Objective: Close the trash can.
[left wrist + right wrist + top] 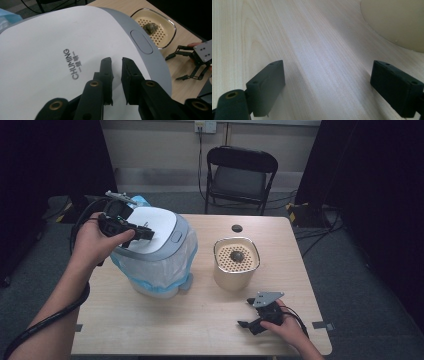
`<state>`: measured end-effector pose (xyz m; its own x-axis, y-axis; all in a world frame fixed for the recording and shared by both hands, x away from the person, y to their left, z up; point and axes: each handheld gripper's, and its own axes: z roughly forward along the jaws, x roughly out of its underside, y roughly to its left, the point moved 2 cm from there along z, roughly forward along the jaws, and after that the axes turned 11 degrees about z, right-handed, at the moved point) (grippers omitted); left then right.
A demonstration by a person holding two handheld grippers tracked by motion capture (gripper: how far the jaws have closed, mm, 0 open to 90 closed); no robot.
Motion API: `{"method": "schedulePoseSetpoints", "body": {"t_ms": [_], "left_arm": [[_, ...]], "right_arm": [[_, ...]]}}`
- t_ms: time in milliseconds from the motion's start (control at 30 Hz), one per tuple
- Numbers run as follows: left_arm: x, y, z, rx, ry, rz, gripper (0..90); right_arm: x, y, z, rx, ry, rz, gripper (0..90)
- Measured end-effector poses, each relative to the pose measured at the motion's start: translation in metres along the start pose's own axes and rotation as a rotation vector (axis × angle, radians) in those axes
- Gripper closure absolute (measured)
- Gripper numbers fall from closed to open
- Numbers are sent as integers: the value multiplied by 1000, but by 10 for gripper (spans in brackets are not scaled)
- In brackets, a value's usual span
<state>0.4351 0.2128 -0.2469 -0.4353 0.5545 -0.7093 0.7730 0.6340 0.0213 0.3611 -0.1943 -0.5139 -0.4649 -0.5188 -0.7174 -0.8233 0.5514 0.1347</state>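
A person's left gripper (146, 234) hovers over the white lid (150, 227) of a bag-lined bin (157, 262) at the left of a wooden table (200, 330), its jaws pressed nearly together with nothing between them. In the left gripper view the closed tips (116, 65) sit just above the lid's white panel, near its printed lettering and short of the grey oval push-button (141, 41) on the lid's right edge. The lid lies closed on the bin, so what the clear and blue liner holds cannot be told.

The step in hand appears to be pressing the lid or its button with the closed jaws; the next move would likely call for sliding the tips right onto the button and pushing down squarely, so the lid springs without tipping the bin.

To the right of the bin, well apart from it, stands a cream canister (236, 265) with a perforated insert, and on that insert rests one small dark lump (237, 255), too blurred to identify.

The right gripper (253, 315) rests at the near right of the table, just on the near side of the canister, its jaws spread wide over bare wood and holding nothing.
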Motion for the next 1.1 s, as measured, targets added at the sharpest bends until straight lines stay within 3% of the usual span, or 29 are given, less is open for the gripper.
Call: {"method": "schedulePoseSetpoints", "body": {"t_ms": [100,200,267,333,400,467,600,700,767,900,1067,1100], "left_arm": [[-4,-1,4,-16,10,-23,834],[-5,-4,8,-29,22,0,845],[-6,-7,11,-20,17,-9,851],[-8,-11,13,-22,21,13,853],[-10,-15,15,8,22,18,853],[-12,-18,16,3,22,46,837],[-14,-26,17,23,5,80,524],[-11,-29,15,58,3,74,322],[-10,-30,10,39,3,109,289],[-3,-30,-10,55,-49,90,220],[15,-34,-25,66,-47,116,192],[20,-34,-28,63,-47,105,190]], "right_arm": [[0,0,0,0,0,0,117],[0,0,0,0,0,0,116],[0,0,0,-1,1,-3,113],[0,0,0,-2,3,-1,113],[0,0,0,-2,2,-1,113],[0,0,0,-2,2,-1,113],[0,0,0,-2,3,-1,113],[0,0,0,-2,2,0,113],[0,0,0,-2,1,-3,113],[0,0,0,-2,1,-3,113],[0,0,0,-2,1,-2,113],[0,0,0,-2,1,-3,113]]}}
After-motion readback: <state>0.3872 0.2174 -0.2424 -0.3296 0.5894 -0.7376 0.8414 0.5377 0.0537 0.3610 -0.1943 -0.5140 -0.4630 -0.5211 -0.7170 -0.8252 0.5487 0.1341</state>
